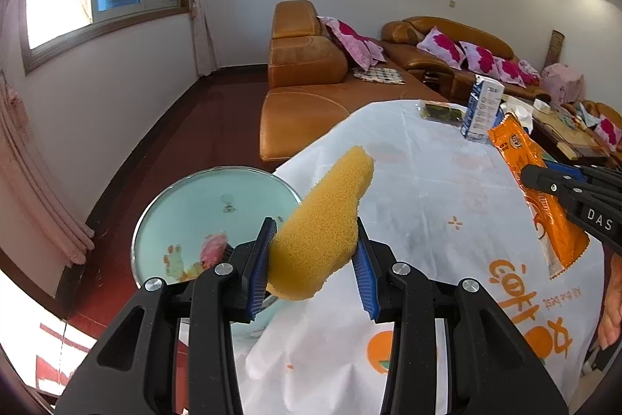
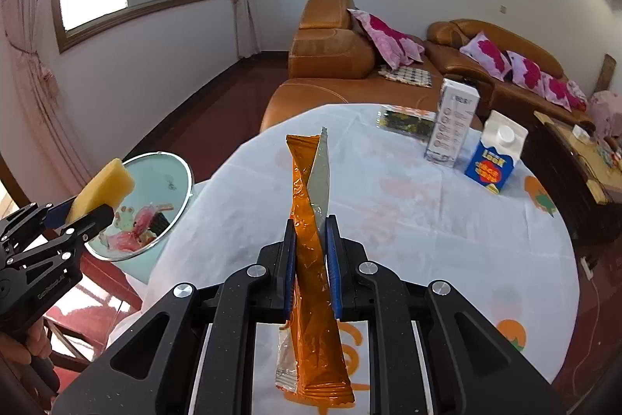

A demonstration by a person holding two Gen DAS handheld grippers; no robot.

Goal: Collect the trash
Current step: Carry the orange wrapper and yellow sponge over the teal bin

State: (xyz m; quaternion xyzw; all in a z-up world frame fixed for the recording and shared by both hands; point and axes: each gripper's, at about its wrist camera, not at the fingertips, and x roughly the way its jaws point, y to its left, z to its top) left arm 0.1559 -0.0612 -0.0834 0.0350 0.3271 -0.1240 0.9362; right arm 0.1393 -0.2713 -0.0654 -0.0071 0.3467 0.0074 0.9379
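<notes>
You stand at the round table [image 2: 408,220] under its white printed cloth, with the light green bin [image 2: 171,174] just off the table's left edge, its mouth open and some wrappers already lying inside. On the far side of the table three things are left to collect: a tall grey-white carton [image 2: 453,121], a blue and white milk carton [image 2: 495,154] beside it, and a flat dark seaweed packet [image 2: 406,119] behind them. You look to be in the carry-and-drop step, both hands loaded. Your left gripper [image 1: 317,251] has its jaws partway apart and pressed into a yellow sponge [image 1: 322,220], which bulges between the pads and sits right at the bin's rim [image 1: 217,169]. Your right gripper [image 2: 310,263] is closed almost fully on a long orange sachet [image 2: 311,259], pinched near its middle so both ends stick out, and it hangs over the cloth, well short of the bin. The next move, as I judge it, calls for carrying the sponge fully over the bin's mouth before letting go, then swinging the sachet leftward across the table edge to follow it.
</notes>
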